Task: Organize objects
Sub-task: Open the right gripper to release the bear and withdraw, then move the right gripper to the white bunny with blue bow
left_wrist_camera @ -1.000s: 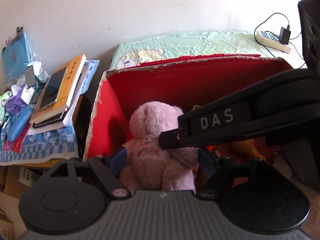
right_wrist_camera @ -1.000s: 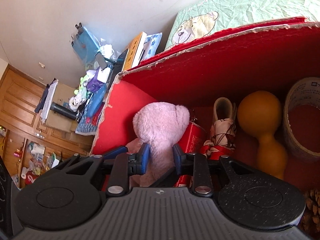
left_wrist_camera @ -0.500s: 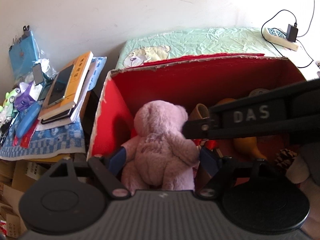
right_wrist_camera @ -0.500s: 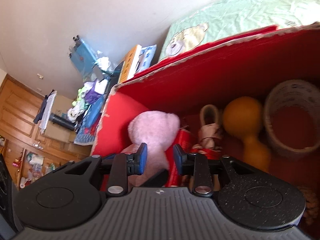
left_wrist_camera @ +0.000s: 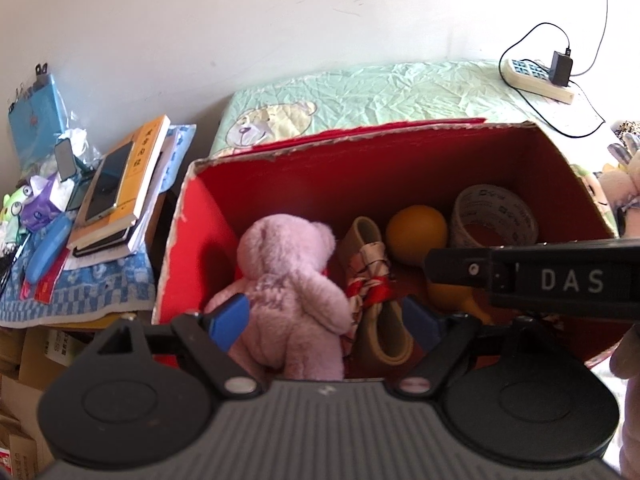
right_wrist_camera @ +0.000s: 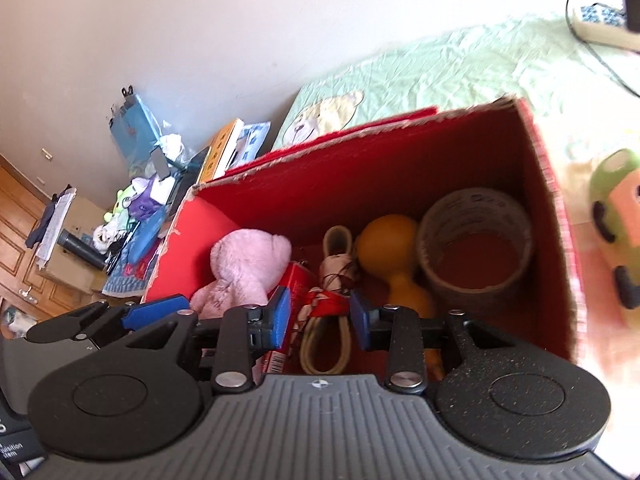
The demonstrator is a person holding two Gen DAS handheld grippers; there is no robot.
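A red cardboard box [left_wrist_camera: 200,236] [right_wrist_camera: 556,208] stands open on the bed. Inside lie a pink teddy bear [left_wrist_camera: 288,276] [right_wrist_camera: 244,264], a small red carton [right_wrist_camera: 294,288], a beige strap bundle tied with red [left_wrist_camera: 368,276] [right_wrist_camera: 332,276], an orange gourd-shaped toy [left_wrist_camera: 416,232] [right_wrist_camera: 384,248] and a roll of tape [left_wrist_camera: 494,216] [right_wrist_camera: 476,240]. My left gripper [left_wrist_camera: 324,316] is open above the box, its blue pads either side of the bear and apart from it. My right gripper [right_wrist_camera: 320,316] is open and empty over the strap bundle. It crosses the left wrist view as a black bar [left_wrist_camera: 532,276].
A side table [left_wrist_camera: 76,292] left of the box holds books, a phone and clutter. The green bear-print bedsheet [left_wrist_camera: 360,92] lies behind the box, with a power strip [left_wrist_camera: 536,80] at far right. A green and pink toy [right_wrist_camera: 616,224] lies right of the box.
Both grippers have risen and pulled back from the box. My right gripper has opened wider and moved right. The bear stays in the box.
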